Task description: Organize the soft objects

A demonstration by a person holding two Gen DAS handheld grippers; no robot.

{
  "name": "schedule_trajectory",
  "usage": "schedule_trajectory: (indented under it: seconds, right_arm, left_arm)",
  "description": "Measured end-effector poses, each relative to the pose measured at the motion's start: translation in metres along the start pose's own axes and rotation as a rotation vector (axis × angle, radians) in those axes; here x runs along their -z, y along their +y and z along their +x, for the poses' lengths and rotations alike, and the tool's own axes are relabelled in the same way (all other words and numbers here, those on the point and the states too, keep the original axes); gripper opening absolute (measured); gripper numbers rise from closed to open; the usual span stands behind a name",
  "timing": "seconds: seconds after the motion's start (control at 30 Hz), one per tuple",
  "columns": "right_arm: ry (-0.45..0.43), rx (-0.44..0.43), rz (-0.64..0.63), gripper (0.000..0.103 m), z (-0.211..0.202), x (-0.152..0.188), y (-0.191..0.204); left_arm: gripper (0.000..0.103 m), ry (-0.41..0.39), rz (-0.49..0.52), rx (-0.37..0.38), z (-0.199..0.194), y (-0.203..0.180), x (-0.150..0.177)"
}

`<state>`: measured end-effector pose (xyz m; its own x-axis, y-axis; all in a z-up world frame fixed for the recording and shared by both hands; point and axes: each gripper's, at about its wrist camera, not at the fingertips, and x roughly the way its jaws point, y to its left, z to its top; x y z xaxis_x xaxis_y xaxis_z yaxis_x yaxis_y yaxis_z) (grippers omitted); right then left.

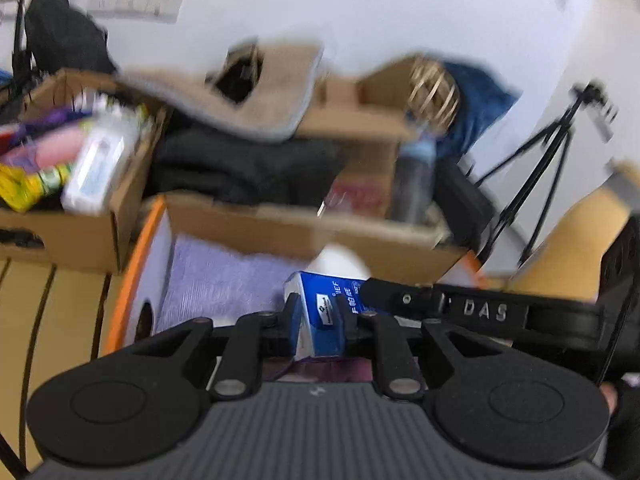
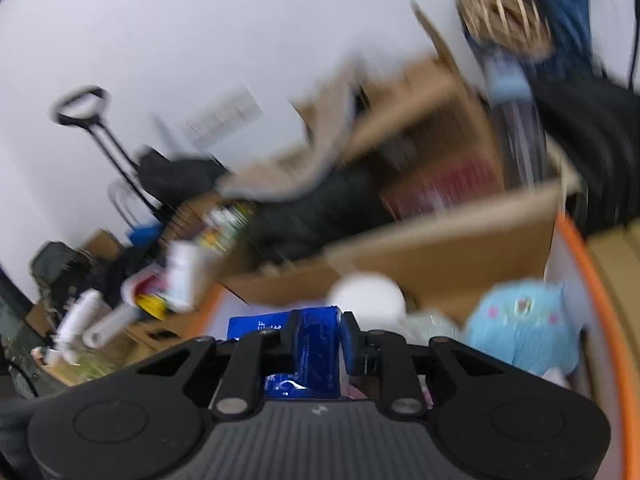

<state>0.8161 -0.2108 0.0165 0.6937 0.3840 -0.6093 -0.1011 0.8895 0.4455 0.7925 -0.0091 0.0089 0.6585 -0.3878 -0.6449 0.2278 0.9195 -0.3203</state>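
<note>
Blurred blue packet (image 1: 320,316), claw-pinched ends

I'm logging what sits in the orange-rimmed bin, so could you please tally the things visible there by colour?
Blue: 1, pack, held by both grippers, left and right
White: 1, round thing
Light blue: 1, plush
Purple: 1, cloth
Total: 4; anything hidden by the grippers is not counted.
</note>
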Motion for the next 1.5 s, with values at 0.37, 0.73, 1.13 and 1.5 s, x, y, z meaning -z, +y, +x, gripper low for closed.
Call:
schedule_trajectory:
  seconds: [0.37, 0.73, 1.13, 1.5]
  right_arm:
    - [0.045, 0.048, -0.004, 0.031, -0.012, 0.003, 0.004]
    - [-0.099, 0.046, -0.172, 0.060, -0.199, 0.025, 0.041]
    - [-0.410, 0.174, -0.446, 0.084, -0.361, 0.197, 0.062]
    - [-0.486, 0.174, -0.407, 0.099, -0.446, 0.375, 0.074]
  left_arm:
    - [0.037, -0.014, 0.124, -0.066, -0.034, -0.022, 0.007]
    - [0.074, -0.196, 0.204, -0.159, -0.213, -0.065, 0.045]
    - [0.103, -0.525, 0.213, -0.304, -0.369, -0.081, 0.228]
    - [0.103, -0.605, 0.215, -0.279, -0.467, -0.112, 0.388]
